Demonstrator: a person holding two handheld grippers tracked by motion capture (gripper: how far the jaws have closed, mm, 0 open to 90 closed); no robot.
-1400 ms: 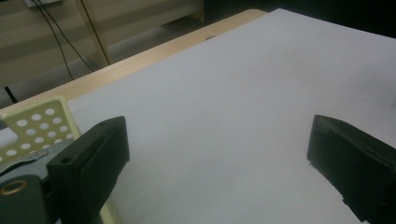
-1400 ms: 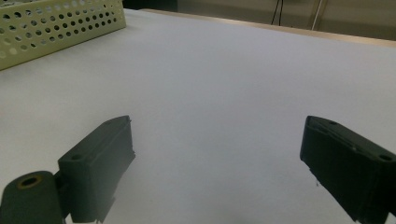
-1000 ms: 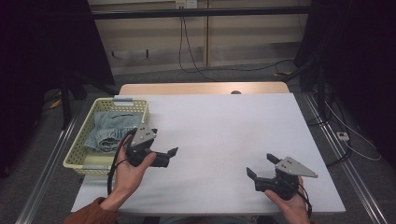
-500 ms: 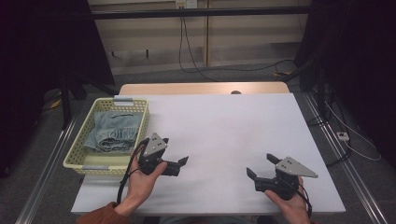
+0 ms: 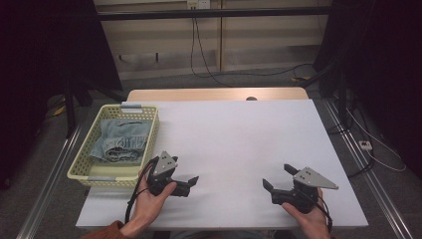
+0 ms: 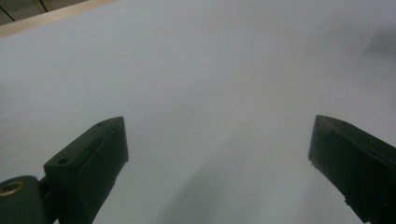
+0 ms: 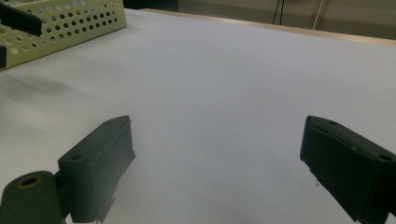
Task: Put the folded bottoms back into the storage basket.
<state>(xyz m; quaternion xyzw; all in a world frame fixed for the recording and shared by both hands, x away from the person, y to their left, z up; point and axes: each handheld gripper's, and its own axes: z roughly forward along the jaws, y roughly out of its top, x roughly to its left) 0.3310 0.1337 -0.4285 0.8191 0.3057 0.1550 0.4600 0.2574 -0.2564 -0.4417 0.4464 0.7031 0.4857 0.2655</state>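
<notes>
Moving away from the basket over the last second, the left gripper had travelled from just beside the basket's near right corner toward the near edge of the tabletop, while the right gripper had kept its place by the near right corner. Both were released: in the left gripper view the two black jaws stood wide apart with bare white tabletop between them, and the right gripper view showed the same wide gap. Neither pair grasped anything. One yellow perforated basket sat along the left edge of the tabletop, its far end carrying a grey handle, and one bundle of blue-grey cloth lay inside it, toward the far half; how many pieces made up that bundle could not be told, since the folds ran together. The basket's near wall was partly covered by the left gripper's grey plate in the high view, and in the right gripper view its wall appeared cut off at the upper left corner. Two hands held the two grippers; the left hand showed an orange sleeve cut off at the bottom edge, and the right hand was cropped there too.
</notes>
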